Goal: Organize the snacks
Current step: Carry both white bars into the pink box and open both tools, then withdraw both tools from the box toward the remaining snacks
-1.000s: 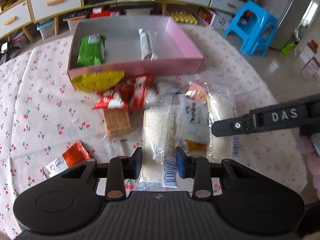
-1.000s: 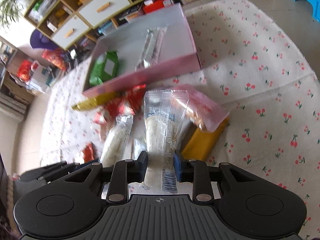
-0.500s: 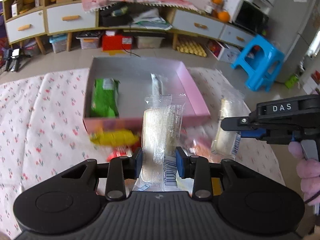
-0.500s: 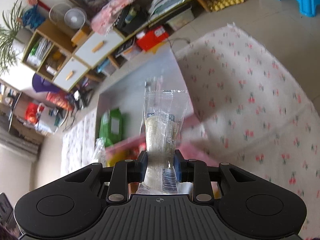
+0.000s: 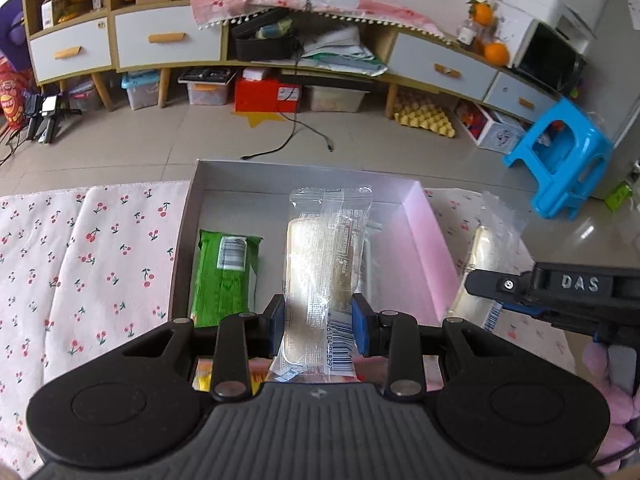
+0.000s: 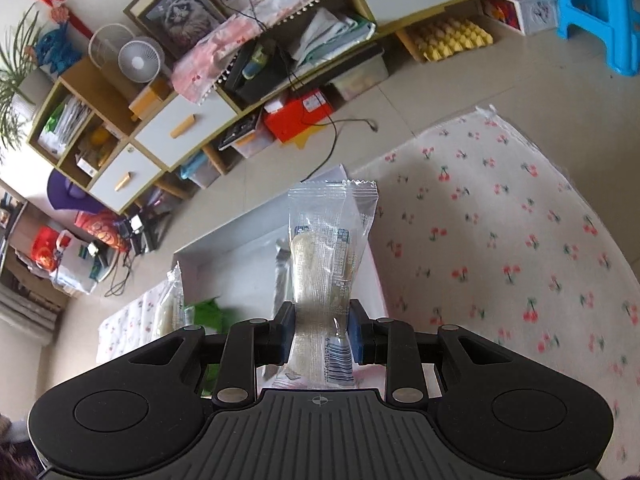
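Clearance between each held packet and the shallow pink-walled cardboard box [image 5: 434, 236] is what the coming move is turning on. The left claw [image 5: 318, 330] is clamping the barcode end of a clear plastic-wrapped pale rice cracker packet [image 5: 324, 264], whose long axis is running straight up the middle of the frame, away from the claw and over the box floor. A green foil snack packet [image 5: 224, 276] is lying in the box at centre left, and a slim clear packet is showing only partly behind the held one. The right claw [image 6: 322, 334] is gripping a second, matching clear cracker packet [image 6: 326, 264], pointing the same way, with the box's far wall sitting left of centre in its view. Judging by this, the left claw is lying more squarely over the box, so it is probably the one nearer to dropping.

The surface is wearing a pink cherry-print cloth [image 5: 104, 264]. Beyond it, a tiled floor, white-drawered wooden cabinets [image 5: 168, 38] and a blue plastic stool [image 5: 560, 164] are filling the upper part of the frame.
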### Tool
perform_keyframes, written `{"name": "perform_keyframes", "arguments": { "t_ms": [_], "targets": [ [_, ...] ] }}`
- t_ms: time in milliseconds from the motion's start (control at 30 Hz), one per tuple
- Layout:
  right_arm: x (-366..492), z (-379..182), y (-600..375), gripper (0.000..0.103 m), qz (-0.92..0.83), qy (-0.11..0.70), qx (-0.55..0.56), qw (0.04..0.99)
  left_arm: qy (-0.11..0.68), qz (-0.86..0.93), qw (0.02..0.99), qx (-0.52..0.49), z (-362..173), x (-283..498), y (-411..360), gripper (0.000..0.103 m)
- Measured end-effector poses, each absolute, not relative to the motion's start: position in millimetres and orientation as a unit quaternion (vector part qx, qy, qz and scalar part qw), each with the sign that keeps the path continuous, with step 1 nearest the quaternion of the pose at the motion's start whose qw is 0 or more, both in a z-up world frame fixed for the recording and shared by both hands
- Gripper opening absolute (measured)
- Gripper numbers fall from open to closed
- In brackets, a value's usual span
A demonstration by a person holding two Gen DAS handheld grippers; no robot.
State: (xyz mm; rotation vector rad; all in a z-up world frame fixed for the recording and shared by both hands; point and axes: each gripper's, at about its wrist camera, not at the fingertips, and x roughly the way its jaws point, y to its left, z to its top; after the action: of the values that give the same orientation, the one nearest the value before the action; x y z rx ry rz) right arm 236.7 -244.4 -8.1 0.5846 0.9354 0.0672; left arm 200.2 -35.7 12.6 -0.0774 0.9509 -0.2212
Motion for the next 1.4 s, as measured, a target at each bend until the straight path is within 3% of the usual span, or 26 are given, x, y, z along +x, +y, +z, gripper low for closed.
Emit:
{"name": "perform_keyframes", "arguments": {
  "t_ms": [533, 600, 667, 967, 1167, 1300, 1400],
  "targets": [
    [266.2, -36.5, -232.2, 0.027, 0.066, 0.450, 0.255, 0.854, 0.483, -0.069, 0.872, -0.033, -14.0, 229.2, -38.6, 0.033],
    [265.6, -37.0, -234.2, 0.028, 0.064, 0.450, 0.257, 0.853, 0.483, -0.069, 0.872, -0.041, -14.0, 230.3, -38.5, 0.036],
    [265.3, -37.5, -237.2, 0.030, 0.061, 0.451, 0.260, 0.852, 0.478, -0.068, 0.875, -0.047, -11.8, 230.8, -38.2, 0.048],
    [260.3, -33.1, -243.0, 0.035, 0.055, 0.453, 0.275, 0.846, 0.469, -0.074, 0.880, -0.030, -2.9, 222.6, -41.1, 0.056],
    [248.4, -21.5, -242.7, 0.052, 0.053, 0.453, 0.274, 0.846, 0.472, -0.081, 0.877, -0.033, 5.6, 214.0, -37.9, 0.063],
    [236.6, -9.4, -240.8, 0.068, 0.047, 0.453, 0.262, 0.851, 0.466, -0.085, 0.880, -0.034, 15.2, 203.5, -35.1, 0.071],
    [226.9, -0.3, -241.3, 0.072, 0.044, 0.452, 0.263, 0.851, 0.459, -0.086, 0.884, -0.029, 22.9, 194.6, -32.9, 0.079]
  ]
}}
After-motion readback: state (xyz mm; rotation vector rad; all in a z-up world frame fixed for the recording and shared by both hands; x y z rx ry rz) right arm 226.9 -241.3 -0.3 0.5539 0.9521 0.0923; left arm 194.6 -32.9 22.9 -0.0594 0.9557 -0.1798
